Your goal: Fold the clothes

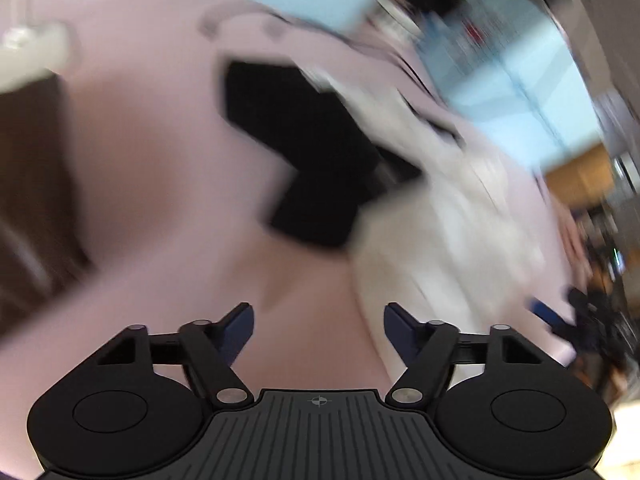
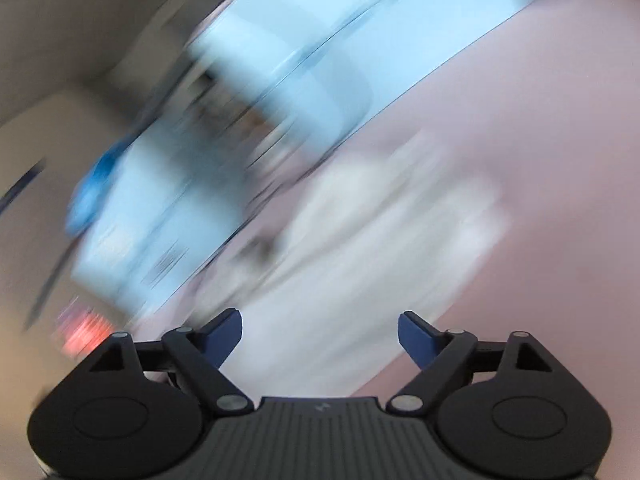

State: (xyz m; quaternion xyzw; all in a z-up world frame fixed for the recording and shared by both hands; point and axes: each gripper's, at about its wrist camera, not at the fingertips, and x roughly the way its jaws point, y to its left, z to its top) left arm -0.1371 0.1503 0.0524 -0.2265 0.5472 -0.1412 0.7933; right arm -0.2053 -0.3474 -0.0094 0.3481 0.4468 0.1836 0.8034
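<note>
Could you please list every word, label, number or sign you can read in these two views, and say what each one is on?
No readable text in either view.
Left gripper: only a small crosshair mark on its base, no letters.
Right gripper: a tiny pale mark on its base, too small to read.
Black garment and white garment: motion-blurred, no print discernible.

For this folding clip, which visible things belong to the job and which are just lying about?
Belonging to the job:
- white garment, spread on the pink table cover
- black garment, beside the white one
- left gripper, open
- right gripper, open

Lying about:
- light blue panels beyond the table, blurred
- brown furniture
</note>
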